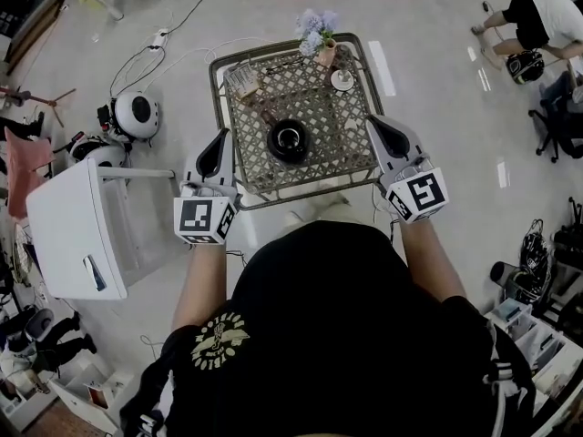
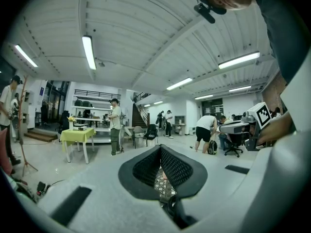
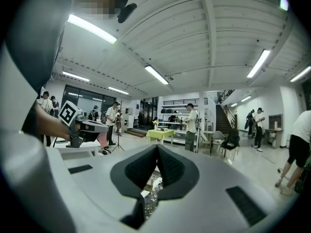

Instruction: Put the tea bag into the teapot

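Note:
A black teapot (image 1: 288, 140) stands in the middle of a small lattice-top table (image 1: 351, 148), its lid opening facing up. At the table's back left sits a small clear holder (image 1: 241, 80) with what look like tea bags. My left gripper (image 1: 224, 135) hovers at the table's left edge, and my right gripper (image 1: 374, 119) at its right edge, both level and pointing away from me. In the left gripper view the left gripper (image 2: 160, 147) has its jaws met with nothing between them. The right gripper (image 3: 157, 147) looks the same in its own view.
A vase of pale flowers (image 1: 318, 35) and a small white cup (image 1: 342, 79) stand at the table's back right. A white cabinet (image 1: 82, 230) is on the floor to the left, with round white devices (image 1: 137, 115) and cables behind it. People (image 1: 537, 16) stand farther off.

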`<state>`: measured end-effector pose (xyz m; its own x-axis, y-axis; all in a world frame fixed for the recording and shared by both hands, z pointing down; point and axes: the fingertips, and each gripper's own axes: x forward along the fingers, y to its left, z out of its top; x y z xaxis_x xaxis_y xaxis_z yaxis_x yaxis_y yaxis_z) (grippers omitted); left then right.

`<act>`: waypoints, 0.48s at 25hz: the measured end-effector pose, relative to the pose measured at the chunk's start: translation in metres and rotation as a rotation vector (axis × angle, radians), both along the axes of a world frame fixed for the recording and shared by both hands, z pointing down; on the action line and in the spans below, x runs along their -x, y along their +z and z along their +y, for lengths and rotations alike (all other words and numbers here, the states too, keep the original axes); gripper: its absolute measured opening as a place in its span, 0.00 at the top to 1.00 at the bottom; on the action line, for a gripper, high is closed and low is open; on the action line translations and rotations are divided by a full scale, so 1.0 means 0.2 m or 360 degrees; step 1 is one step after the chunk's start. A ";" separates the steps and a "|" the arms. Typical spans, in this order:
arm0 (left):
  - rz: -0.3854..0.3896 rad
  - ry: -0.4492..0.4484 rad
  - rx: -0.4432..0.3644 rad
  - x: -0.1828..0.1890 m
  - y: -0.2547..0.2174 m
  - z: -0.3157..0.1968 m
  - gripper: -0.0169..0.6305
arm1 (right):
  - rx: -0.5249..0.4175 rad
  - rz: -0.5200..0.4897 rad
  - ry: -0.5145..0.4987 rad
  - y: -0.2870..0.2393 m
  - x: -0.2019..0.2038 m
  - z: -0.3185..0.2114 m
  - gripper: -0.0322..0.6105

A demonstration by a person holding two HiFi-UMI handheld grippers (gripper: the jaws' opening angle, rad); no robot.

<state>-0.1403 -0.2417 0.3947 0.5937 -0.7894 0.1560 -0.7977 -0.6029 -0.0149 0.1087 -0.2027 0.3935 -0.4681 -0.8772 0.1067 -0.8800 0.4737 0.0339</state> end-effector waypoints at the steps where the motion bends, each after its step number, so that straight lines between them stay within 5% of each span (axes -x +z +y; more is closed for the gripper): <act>1: -0.0001 -0.0002 -0.0001 -0.01 0.00 -0.02 0.98 | -0.0001 0.0004 -0.0007 0.00 -0.01 -0.02 0.94; 12: 0.0008 -0.0098 0.0054 -0.06 0.08 -0.16 0.98 | 0.0033 0.0017 -0.0072 0.04 -0.10 -0.22 0.94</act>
<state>-0.1286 -0.2739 0.4099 0.5450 -0.8188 0.1807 -0.8333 -0.5527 0.0090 0.1282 -0.2458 0.4013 -0.5061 -0.8526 0.1300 -0.8572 0.5139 0.0331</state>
